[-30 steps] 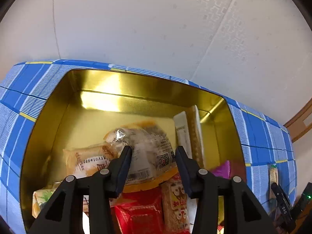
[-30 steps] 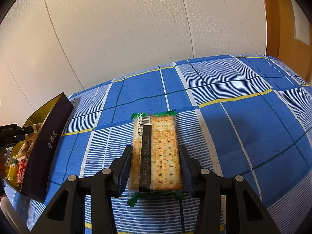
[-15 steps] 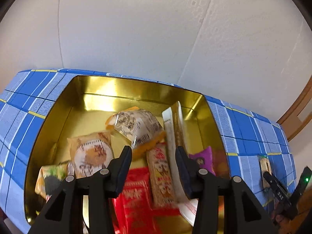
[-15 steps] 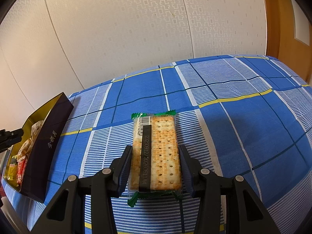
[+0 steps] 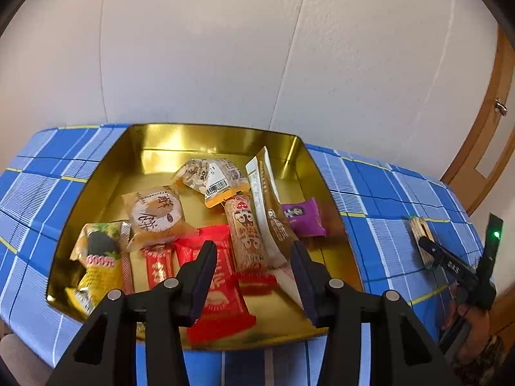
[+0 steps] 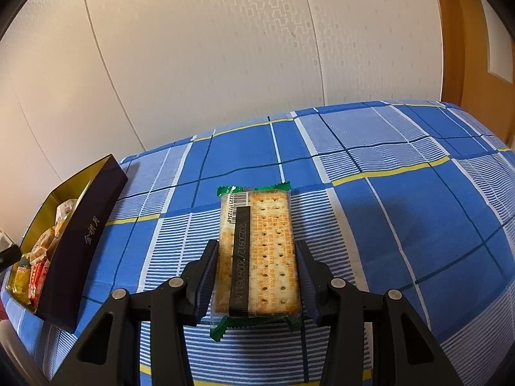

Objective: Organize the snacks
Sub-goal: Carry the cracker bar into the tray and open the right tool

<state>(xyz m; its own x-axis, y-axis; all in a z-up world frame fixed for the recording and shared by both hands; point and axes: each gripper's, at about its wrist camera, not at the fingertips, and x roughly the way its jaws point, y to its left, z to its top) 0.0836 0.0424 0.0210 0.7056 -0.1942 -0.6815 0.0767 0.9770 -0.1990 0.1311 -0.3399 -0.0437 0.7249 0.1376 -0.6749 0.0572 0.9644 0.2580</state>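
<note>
Snack packets (image 5: pixel 206 225) lie in the box (image 6: pixel 87 234), left of the cracker pack (image 6: pixel 257 251).

Box: open gold-lined rectangular tin with dark outer walls (image 5: pixel 161 141), on the blue checked cloth.
Contents: assorted wrapped snacks (image 5: pixel 225 251), lying loosely jumbled inside.
Crackers: clear, green-edged cracker packet (image 6: pixel 257 251), flat on cloth, well apart from the tin.

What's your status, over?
Left gripper open, empty, over gold box. Right gripper shut on cracker pack on tablecloth. Path to box clear.
</note>
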